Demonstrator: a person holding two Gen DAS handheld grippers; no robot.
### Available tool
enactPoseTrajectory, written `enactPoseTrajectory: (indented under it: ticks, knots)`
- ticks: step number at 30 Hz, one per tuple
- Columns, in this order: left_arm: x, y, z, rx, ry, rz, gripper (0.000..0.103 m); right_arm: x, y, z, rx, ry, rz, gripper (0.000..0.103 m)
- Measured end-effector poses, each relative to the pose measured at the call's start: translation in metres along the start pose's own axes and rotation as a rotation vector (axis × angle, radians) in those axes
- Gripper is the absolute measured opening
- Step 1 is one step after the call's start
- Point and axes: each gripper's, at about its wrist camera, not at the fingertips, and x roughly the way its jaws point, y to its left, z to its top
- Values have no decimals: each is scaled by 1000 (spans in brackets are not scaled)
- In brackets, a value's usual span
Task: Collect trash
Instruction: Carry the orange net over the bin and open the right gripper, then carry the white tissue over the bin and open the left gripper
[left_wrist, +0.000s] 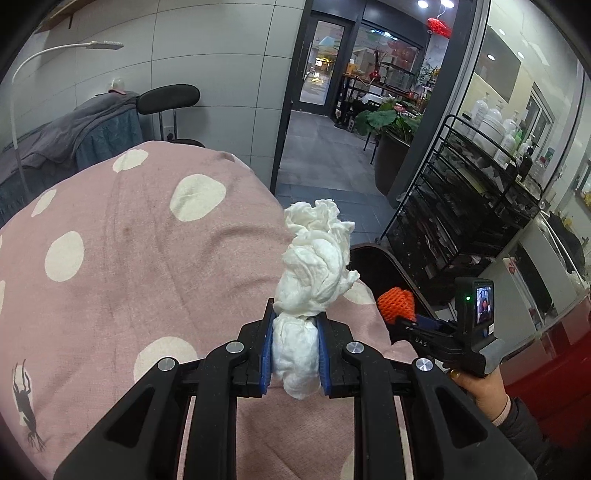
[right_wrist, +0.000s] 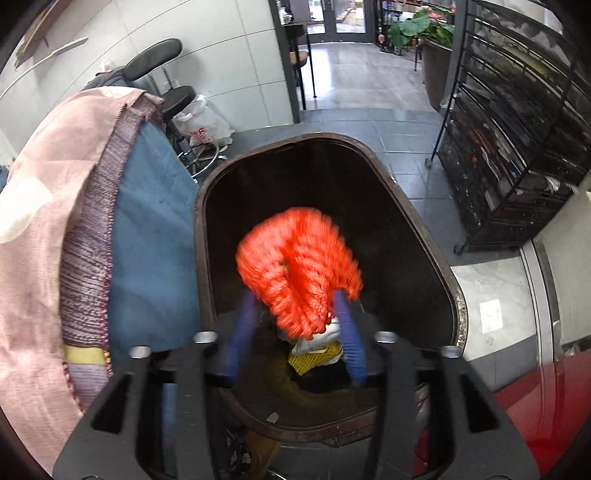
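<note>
My left gripper (left_wrist: 295, 317) is shut on a crumpled white tissue wad (left_wrist: 317, 258), which sticks up past the blue pads above the pink spotted blanket (left_wrist: 129, 258). In the right wrist view my right gripper (right_wrist: 294, 297) hangs over the dark brown trash bin (right_wrist: 417, 210) with its jaws apart. A blurred orange foam net (right_wrist: 299, 266) sits between the blue pads, over the bin's mouth. A yellow net and a white scrap (right_wrist: 314, 356) lie at the bin's bottom. The left wrist view also catches the orange net (left_wrist: 397, 304) and the bin's rim (left_wrist: 373, 253) beyond the bed edge.
A black wire rack (left_wrist: 461, 206) with bottles stands right of the bin. A red object (right_wrist: 535, 406) lies at the lower right. A black stool and a white plastic bag (right_wrist: 203, 125) stand behind the bed, and tiled floor leads to a glass door.
</note>
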Motion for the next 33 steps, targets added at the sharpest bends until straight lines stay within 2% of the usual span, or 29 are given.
enactPoseTrajectory:
  ticks: [4, 5, 11, 17, 22, 33]
  knots:
    - [5, -14, 1, 21, 12, -14, 19, -9, -2, -5, 11, -6, 7, 70]
    - [6, -18, 1, 22, 18, -22, 19, -12, -1, -8, 12, -7, 6, 71]
    - [24, -47, 6, 57, 56, -71, 19, -31, -9, -29, 45, -16, 26, 72]
    - [53, -87, 9, 112, 118, -117, 19, -61, -22, -46, 84, -63, 28, 73]
    - [83, -115, 11, 157, 184, -133, 19, -82, -33, -61, 106, -95, 12, 80]
    - [122, -140, 9, 197, 272, -116, 19, -106, -52, -85, 152, -126, -17, 80]
